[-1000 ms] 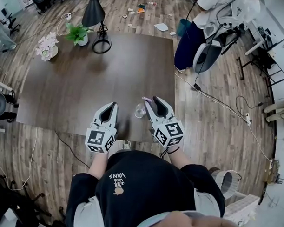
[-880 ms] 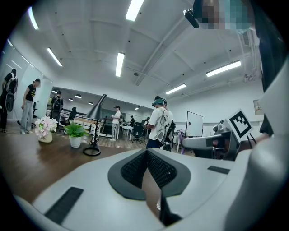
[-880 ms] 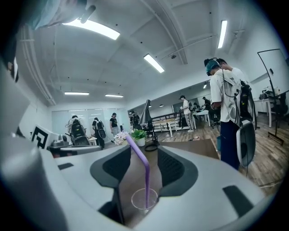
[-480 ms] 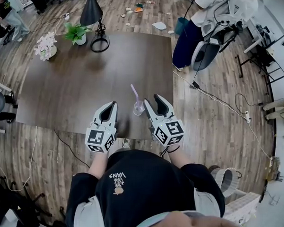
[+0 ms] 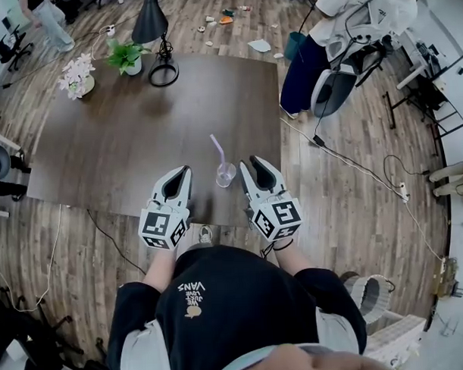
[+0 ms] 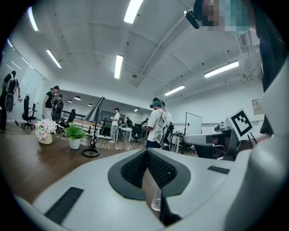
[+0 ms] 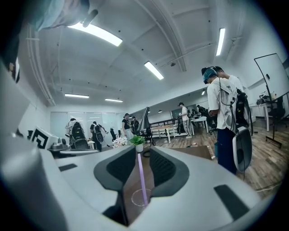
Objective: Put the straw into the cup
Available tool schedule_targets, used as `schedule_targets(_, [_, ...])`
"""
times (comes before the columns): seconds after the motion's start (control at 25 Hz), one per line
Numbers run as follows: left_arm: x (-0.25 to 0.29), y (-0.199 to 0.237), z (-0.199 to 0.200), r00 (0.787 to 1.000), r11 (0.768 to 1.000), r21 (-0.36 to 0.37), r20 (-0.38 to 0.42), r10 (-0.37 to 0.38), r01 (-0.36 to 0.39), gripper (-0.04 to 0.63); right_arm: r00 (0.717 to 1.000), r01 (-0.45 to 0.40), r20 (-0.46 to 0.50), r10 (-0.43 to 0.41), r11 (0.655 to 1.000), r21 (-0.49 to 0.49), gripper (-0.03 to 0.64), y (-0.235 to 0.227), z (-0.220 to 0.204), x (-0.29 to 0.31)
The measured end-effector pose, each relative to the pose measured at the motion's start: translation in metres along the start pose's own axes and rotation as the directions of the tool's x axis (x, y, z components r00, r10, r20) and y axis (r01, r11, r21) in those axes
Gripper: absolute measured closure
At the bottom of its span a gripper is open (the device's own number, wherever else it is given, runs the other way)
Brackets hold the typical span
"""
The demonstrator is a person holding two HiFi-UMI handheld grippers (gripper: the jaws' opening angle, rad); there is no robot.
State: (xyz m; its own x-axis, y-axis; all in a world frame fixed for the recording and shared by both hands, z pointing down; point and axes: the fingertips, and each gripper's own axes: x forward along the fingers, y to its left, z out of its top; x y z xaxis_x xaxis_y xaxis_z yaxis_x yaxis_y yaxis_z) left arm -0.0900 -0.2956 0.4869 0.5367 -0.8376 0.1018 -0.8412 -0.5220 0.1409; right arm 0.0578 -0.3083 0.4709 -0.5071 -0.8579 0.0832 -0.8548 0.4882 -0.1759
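At the near edge of the table (image 5: 139,130), the straw (image 5: 217,149) that my right gripper (image 5: 255,163) carried a second ago now leans in the cup (image 5: 226,174), so the job looks done; its empty jaws are apart but closing, and the left gripper (image 5: 184,171) is idle with its jaws together.

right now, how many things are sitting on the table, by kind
clear plastic cup: 1
purple straw, standing in that cup: 1
black desk lamp: 1
potted plants: 2, a green leafy plant and a white-flowered plant
total: 5
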Motion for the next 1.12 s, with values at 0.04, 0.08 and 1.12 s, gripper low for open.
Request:
schedule_targets(0.04, [-0.001,-0.001,0.001,1.000,1.000,0.002,0.001,0.001,-0.001,0.584,1.000,0.003,0.009,-0.003,1.000,-0.004,0.529,0.000,0.002,-0.003])
schedule_targets(0.08, [-0.002,-0.002,0.002,1.000,1.000,0.003,0.001,0.001,-0.001,0.584,1.000,0.004,0.016,-0.004,1.000,-0.006,0.552,0.000,0.004,-0.005])
schedule_targets(1.12, [-0.015,-0.025,0.004,1.000,1.000,0.013,0.012,0.003,-0.003,0.584,0.999,-0.026,0.026,0.026,0.999,-0.026,0.601,0.007,0.013,-0.031])
